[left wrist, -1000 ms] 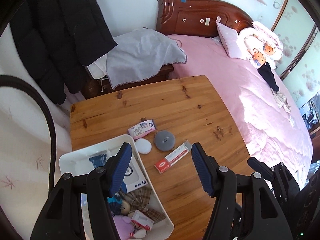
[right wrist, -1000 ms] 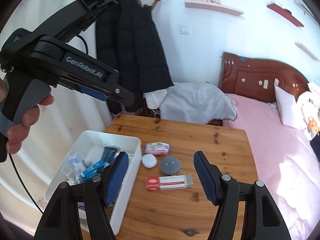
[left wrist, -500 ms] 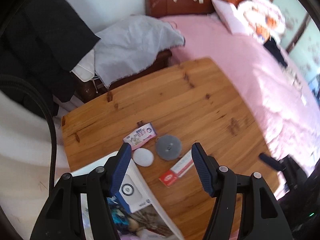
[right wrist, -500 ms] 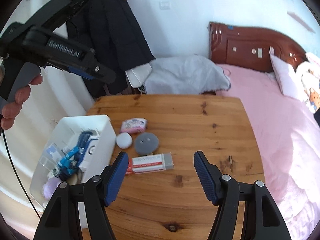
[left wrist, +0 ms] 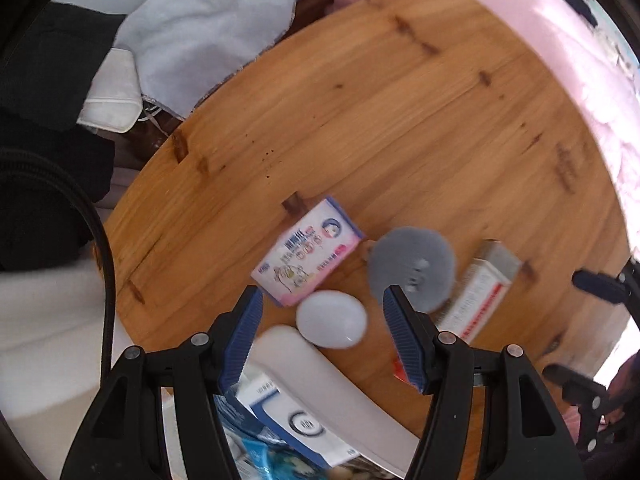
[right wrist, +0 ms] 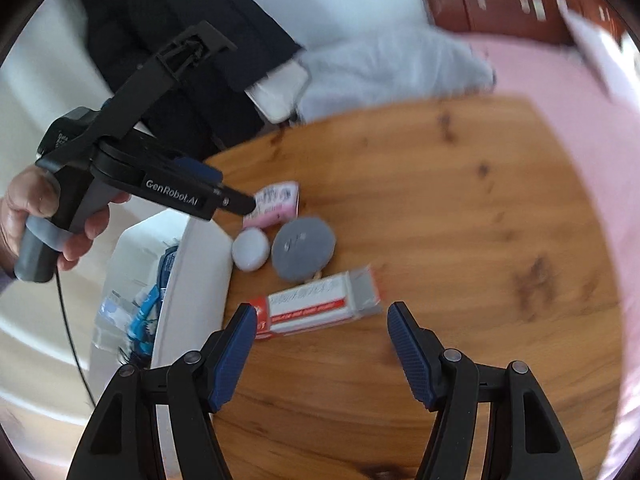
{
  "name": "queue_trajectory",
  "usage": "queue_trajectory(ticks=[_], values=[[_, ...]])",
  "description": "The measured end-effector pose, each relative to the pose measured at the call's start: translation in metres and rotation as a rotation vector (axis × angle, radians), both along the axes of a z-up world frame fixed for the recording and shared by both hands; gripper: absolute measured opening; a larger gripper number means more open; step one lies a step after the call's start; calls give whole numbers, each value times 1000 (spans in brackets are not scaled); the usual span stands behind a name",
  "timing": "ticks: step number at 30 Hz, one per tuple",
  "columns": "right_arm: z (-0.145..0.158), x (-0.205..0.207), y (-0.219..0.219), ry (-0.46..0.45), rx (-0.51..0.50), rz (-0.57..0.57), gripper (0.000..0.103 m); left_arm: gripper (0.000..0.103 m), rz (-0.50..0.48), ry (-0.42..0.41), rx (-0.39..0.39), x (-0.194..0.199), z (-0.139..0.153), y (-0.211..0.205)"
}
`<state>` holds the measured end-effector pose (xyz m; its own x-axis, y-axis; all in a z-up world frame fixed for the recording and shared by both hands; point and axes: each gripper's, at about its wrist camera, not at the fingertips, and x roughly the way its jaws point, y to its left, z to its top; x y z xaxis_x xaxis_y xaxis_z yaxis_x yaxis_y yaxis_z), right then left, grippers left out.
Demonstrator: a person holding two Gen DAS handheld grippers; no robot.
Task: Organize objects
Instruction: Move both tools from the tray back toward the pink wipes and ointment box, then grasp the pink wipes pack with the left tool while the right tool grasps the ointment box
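Loose items lie on a wooden table (left wrist: pixel 400 112): a pink and white packet (left wrist: pixel 308 262), a white oval puck (left wrist: pixel 332 320), a grey round disc (left wrist: pixel 412 268) and a long red and white box (left wrist: pixel 472 300). My left gripper (left wrist: pixel 322 320) hangs open just above the white puck, nothing between its blue pads. In the right wrist view my right gripper (right wrist: pixel 320 340) is open over the red and white box (right wrist: pixel 316 306), beyond it the grey disc (right wrist: pixel 303 248), white puck (right wrist: pixel 251 249) and packet (right wrist: pixel 276 203). A hand (right wrist: pixel 44 216) holds the left gripper at left.
A white bin (right wrist: pixel 200 280) with tubes and small boxes stands at the table's left edge, its rim (left wrist: pixel 320 372) right under my left gripper. A pink bed (right wrist: pixel 580 128) borders the table on the right. Dark coats (right wrist: pixel 180 20) and a grey cloth (left wrist: pixel 224 28) hang behind.
Both grippers have dropped towards the table and tilted downward. The loose items now appear much larger and closer. Neither gripper's jaws changed their opening.
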<state>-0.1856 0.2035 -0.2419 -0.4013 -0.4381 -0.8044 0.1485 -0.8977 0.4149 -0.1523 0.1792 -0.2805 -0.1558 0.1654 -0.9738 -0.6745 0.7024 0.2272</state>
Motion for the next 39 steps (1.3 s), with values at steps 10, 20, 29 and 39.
queue_trajectory(ticks=[10,20,29,39], values=[[-54,-17,-21,-304,-181,-169,69,67,-92,90,-52,5,-32,11],[-59,-33,-47,-361,-8,-283,69,67,-126,117,-73,4,-46,23],[-63,-45,-66,-384,146,-321,70,67,-129,103,-89,9,-52,32],[-63,-42,-67,-328,274,-290,36,47,-194,98,-70,16,-50,20]])
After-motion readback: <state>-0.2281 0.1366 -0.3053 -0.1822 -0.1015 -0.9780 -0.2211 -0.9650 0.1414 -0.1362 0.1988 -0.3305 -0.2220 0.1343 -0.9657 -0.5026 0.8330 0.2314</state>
